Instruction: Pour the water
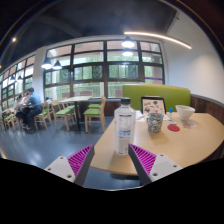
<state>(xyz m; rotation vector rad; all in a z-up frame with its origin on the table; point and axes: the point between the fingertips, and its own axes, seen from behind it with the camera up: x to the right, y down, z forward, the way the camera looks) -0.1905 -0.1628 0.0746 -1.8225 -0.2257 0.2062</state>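
The bottle is clear plastic with a paper-like label, and the glass beside it looks transparent and shiny. The desk is smooth pale wood with a matt finish, the bowl glossy white

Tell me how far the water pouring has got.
Done: nothing visible yet. In hand: the open gripper faces the capped water bottle, which stands on the wooden table just ahead of the fingers, ungrasped. Left: grasp the bottle, then pour, probably into the glass or the white bowl beyond it.
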